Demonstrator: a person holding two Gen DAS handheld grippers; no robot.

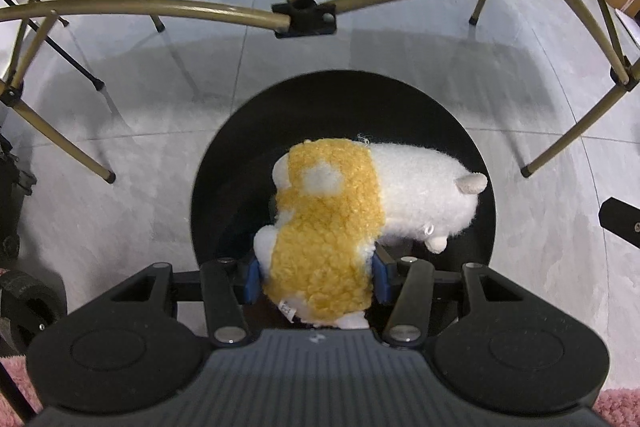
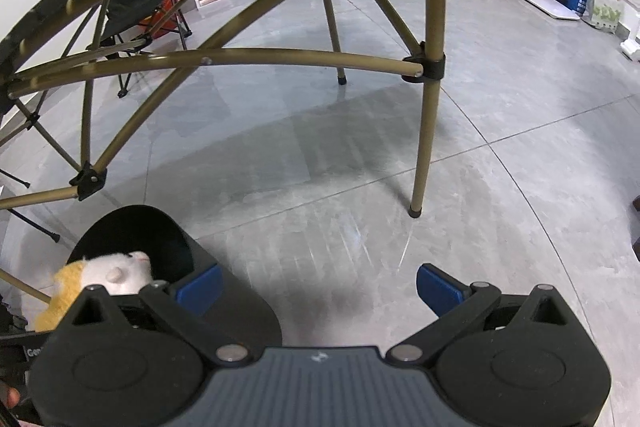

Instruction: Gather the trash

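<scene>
Gripped in my left claw [image 1: 316, 277], the plush toy [image 1: 360, 203] hangs above the black bin [image 1: 224, 163]; released off-centre, it could snag the rim. Right claw [image 2: 320, 289] hovers apart, holding nothing, over the floor [image 2: 360, 147].

Fluffy white and mustard-yellow plush animal [image 1: 340, 211], lying sideways, head toward the right, above the open round mouth of a black bin [image 1: 224, 163], on grey floor tiles.

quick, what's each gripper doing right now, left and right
Left gripper: shut on the plush toy, holding it over the black bin.
Right gripper: open, holding nothing, above bare floor.
</scene>
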